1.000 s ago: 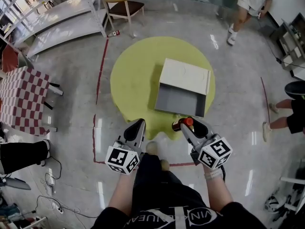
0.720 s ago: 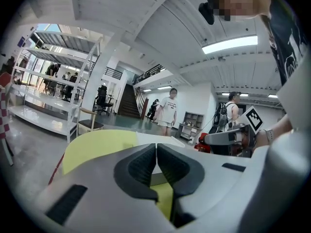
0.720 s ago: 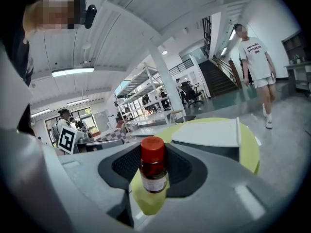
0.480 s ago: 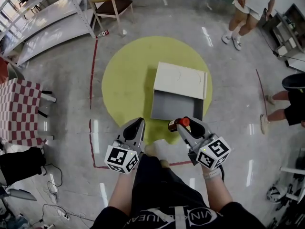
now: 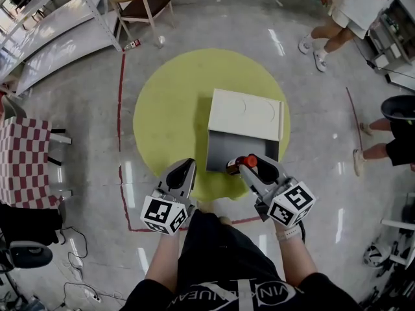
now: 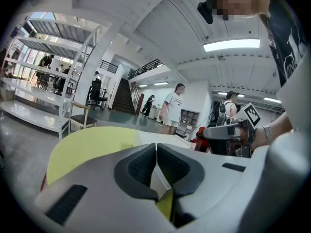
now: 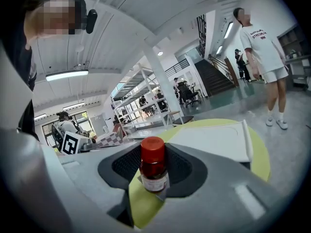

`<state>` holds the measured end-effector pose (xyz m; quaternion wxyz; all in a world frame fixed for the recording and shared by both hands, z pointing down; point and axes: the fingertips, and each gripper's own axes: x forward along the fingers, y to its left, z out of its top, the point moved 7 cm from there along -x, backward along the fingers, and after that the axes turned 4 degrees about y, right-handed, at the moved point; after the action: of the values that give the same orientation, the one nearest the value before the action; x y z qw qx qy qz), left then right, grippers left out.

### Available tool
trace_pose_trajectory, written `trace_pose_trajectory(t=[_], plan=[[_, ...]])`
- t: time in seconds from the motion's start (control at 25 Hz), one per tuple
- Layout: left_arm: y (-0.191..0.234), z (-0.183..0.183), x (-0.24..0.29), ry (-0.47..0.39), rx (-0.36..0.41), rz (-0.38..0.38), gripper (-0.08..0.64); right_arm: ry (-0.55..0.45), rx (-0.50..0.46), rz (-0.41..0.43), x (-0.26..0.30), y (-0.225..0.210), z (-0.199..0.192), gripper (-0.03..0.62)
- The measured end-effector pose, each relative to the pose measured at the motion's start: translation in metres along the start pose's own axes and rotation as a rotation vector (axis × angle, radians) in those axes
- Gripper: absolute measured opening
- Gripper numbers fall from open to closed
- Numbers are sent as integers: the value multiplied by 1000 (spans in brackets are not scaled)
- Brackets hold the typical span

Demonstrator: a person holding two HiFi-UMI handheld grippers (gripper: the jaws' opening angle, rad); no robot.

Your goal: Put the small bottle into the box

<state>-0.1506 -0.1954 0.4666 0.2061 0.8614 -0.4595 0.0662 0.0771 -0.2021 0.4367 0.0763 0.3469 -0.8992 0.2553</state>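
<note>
A small brown bottle with a red cap (image 7: pixel 153 165) stands clamped between the jaws of my right gripper (image 5: pixel 249 168). In the head view the small bottle (image 5: pixel 240 164) hangs over the near edge of the open grey box (image 5: pixel 228 149), whose white lid (image 5: pixel 247 114) lies folded back beyond it. The box rests on a round yellow-green mat (image 5: pixel 175 102). My left gripper (image 5: pixel 182 174) hovers to the left of the box, over the mat's near edge, jaws pressed together with nothing between them (image 6: pixel 156 152).
A checkered table (image 5: pixel 23 161) stands at the left, metal shelving (image 5: pixel 52 18) and a chair (image 5: pixel 144 6) at the back left. People stand at the back right (image 5: pixel 340 11) and at the right (image 5: pixel 389 141). Red tape lines (image 5: pixel 120 102) mark the floor.
Both grippers have come nearer to the box; the bottle in the right gripper has moved from short of the box to over its near edge. The left gripper stays shut and empty.
</note>
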Motion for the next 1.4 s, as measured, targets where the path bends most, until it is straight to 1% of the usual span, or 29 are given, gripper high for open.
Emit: trace_pose_trajectory(t=[0.24,0.44,0.52,0.92,1.24,1.4], plan=[[7,-1,18,22,3,-27,15,-9,34,-9,10,-10,1,147],[11,-4,28,37,6,-49,15,-26,84,-28,15,-18,-2,147],[12,-5,32,41,2,-54,15,-21,87,-41,17,-22,-3,147],[18,-17,36,64,-3,-78,15,65,-2,-111,34,-21,-16,147],[23,-24,37,70,-15,-79,15,114,-59,-119,44,-21,-24,147],[24,-25,38,68,-20,-79,15,149,-104,-118,48,-17,-27,147]])
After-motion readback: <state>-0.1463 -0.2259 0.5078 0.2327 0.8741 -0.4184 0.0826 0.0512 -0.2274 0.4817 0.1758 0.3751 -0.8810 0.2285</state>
